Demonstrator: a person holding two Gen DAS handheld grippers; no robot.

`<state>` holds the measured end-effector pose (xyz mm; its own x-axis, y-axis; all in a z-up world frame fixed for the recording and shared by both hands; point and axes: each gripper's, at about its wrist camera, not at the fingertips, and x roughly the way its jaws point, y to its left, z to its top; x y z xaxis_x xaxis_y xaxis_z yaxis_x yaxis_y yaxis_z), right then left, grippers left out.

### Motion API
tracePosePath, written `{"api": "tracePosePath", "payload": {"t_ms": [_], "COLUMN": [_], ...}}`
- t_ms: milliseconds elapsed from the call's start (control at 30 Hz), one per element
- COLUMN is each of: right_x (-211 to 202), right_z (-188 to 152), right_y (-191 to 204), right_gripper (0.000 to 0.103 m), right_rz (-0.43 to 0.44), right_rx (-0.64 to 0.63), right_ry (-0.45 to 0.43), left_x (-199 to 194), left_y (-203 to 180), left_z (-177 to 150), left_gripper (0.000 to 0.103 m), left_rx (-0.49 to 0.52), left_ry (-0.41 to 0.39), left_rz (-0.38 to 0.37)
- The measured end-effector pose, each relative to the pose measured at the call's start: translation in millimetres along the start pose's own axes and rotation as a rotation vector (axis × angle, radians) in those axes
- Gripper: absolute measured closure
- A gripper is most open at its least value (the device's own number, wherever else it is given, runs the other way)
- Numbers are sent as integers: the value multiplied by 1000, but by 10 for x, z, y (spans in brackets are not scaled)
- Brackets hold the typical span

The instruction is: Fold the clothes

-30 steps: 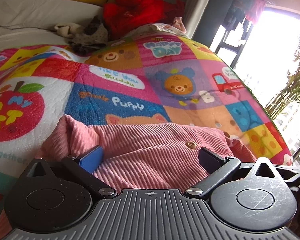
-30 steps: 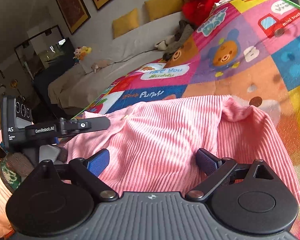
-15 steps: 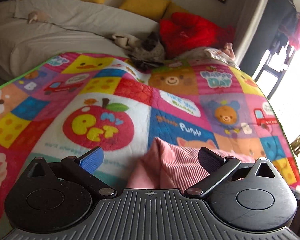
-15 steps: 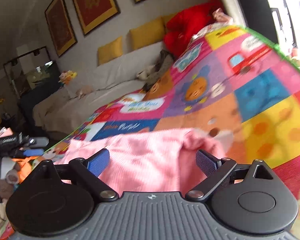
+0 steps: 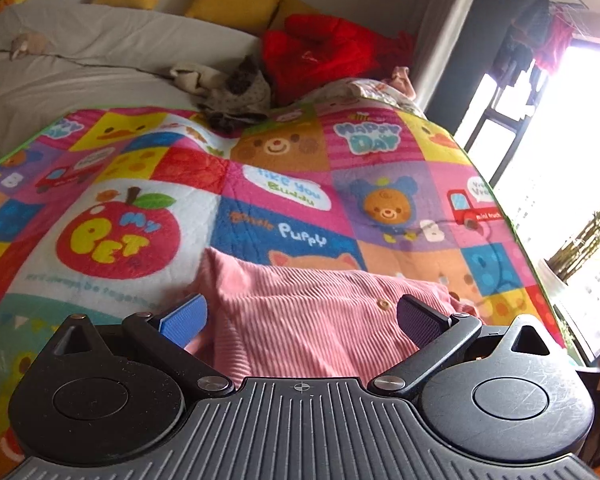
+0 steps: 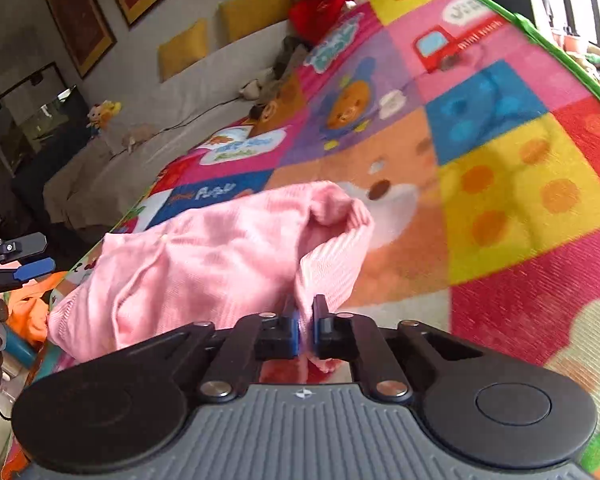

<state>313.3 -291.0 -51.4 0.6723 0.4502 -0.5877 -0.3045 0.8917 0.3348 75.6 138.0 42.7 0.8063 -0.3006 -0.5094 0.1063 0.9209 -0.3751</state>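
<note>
A pink ribbed garment (image 5: 320, 320) lies bunched on a patchwork play mat (image 5: 284, 184) spread over a bed, its long axis running from 9 to 3 o'clock in the left wrist view, one button facing up. The right tool (image 6: 305, 330) has just closed narrow and pinches a fold of the garment's edge, which rises toward 12 o'clock. The left tool (image 5: 300, 314) stands wide, pads apart over the cloth, gripping nothing. At 12 o'clock lie a red coat (image 5: 320, 54), grey clothes (image 5: 236, 88) and yellow cushions (image 5: 232, 0).
</note>
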Motion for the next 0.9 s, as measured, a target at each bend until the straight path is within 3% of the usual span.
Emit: {"api": "tracePosePath", "payload": {"t_ms": [67,200,367,433,500,700,800,867,900], "right_x": [-59,-148,259,486,707,1041,872,652,538], "right_z": [193,480,275,84,-99,-372,-399,-367,-330], "right_y": [306,1134,2162,2442,2674,2810,2724,2613,2533], "right_gripper": [98,99,99,99,99,99,98,88,75], "right_rz": [25,176,350,374,386,375,397,405,399], "right_rx": [-78,-265,-469,-532,-591,-687,-713,-743,-749], "right_ry": [-60,-135,-42,12,62,160,147,109,85], "left_x": [-125,-276,-369,-414,-334,39,281,394,430], "left_y": [127,309,471,517,510,447,411,409,416], "left_z": [73,153,311,380,372,227,91,22,-2], "left_gripper": [0,0,0,0,0,0,0,0,0], "left_rx": [-14,-11,-26,-26,-4,87,166,217,226], "left_ry": [-23,-38,-70,-91,-60,71,119,132,137], "left_rz": [17,25,19,14,10,9,79,134,148]}}
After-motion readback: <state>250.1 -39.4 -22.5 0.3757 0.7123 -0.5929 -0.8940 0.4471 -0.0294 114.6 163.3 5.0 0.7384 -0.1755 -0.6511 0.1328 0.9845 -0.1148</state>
